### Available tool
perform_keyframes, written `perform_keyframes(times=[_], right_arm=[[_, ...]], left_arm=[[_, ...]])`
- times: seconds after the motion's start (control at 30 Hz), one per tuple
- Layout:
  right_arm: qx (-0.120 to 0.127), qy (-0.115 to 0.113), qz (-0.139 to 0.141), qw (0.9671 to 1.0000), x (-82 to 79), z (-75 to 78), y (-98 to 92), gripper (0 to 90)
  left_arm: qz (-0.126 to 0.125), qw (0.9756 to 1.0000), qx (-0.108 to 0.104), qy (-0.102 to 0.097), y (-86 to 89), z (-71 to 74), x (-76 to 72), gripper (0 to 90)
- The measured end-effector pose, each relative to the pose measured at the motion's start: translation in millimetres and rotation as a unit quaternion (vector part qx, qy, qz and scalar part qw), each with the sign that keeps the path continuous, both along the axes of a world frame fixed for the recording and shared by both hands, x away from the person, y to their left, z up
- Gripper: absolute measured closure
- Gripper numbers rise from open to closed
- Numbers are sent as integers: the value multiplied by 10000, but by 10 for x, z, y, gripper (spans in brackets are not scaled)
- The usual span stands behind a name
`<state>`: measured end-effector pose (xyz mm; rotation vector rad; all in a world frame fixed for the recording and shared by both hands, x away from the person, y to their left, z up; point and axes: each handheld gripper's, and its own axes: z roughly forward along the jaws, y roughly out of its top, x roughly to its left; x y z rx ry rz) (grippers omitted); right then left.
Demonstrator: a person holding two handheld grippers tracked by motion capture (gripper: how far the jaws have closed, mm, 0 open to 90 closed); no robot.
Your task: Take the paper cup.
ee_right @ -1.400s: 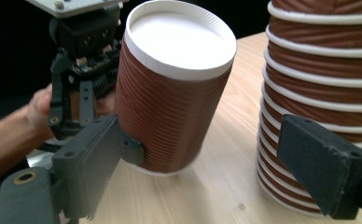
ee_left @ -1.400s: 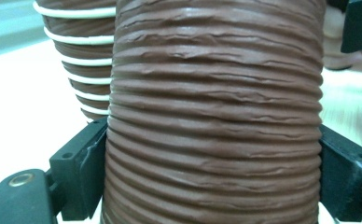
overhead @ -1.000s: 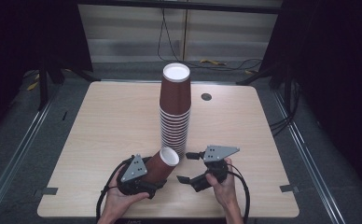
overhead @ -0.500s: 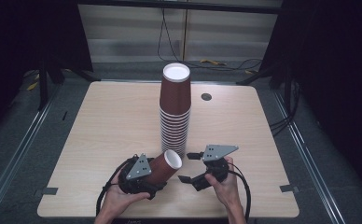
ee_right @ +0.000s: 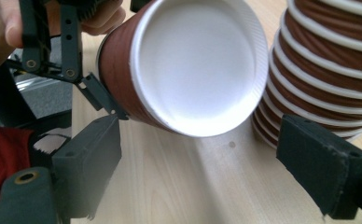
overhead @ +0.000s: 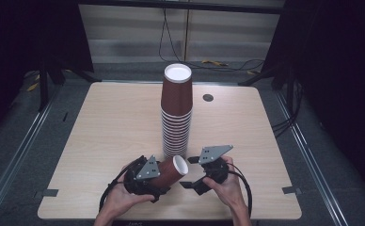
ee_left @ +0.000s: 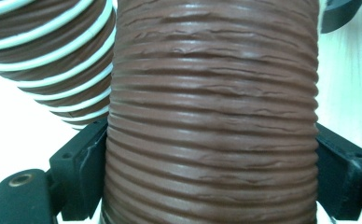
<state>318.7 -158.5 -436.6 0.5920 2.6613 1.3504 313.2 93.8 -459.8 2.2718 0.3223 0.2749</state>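
Observation:
A tall stack of upturned brown ribbed paper cups (overhead: pixel 176 113) stands in the middle of the wooden table (overhead: pixel 105 122). My left gripper (overhead: pixel 164 175) is shut on a single brown cup (overhead: pixel 171 172) that lies sideways, its white end pointing right. In the left gripper view the ribbed cup wall (ee_left: pixel 212 116) sits between both jaws, with the stack (ee_left: pixel 53 60) behind it. My right gripper (overhead: pixel 190 173) stands open just right of that cup. In the right gripper view, the cup's white end (ee_right: pixel 195 60) hangs ahead of my right gripper (ee_right: pixel 207 163), and nothing touches the pads.
A small dark round grommet (overhead: pixel 208 97) sits in the table toward the back right. Cables trail from both grippers over the near edge. Dark floor and metal rails (overhead: pixel 11 160) flank the table. The stack's lower rims (ee_right: pixel 328 79) rise close on the right of the right gripper view.
The left hand has carried the held cup slightly to the right and toward the near edge, closer to the right gripper. The right gripper has stayed put.

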Motion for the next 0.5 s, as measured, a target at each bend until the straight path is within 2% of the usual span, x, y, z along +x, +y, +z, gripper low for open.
perform_keyframes(times=[0.23, 0.3, 0.47, 0.5], right_arm=[[-146, 18, 161, 9998, 6, 5, 50, 138], [-248, 17, 187, 9995, 14, 11, 69, 138], [-282, 88, 302, 9991, 23, 13, 94, 139], [-282, 112, 331, 9990, 25, 9, 97, 140]], left_arm=[[-116, 9997, 204, 55, -23, 13, 4, 131], [-121, 9995, 308, -10, -36, 27, -5, 131], [-153, 9992, 374, -25, -59, 44, 0, 131], [-155, 9989, 448, -5, -61, 48, 1, 131]])
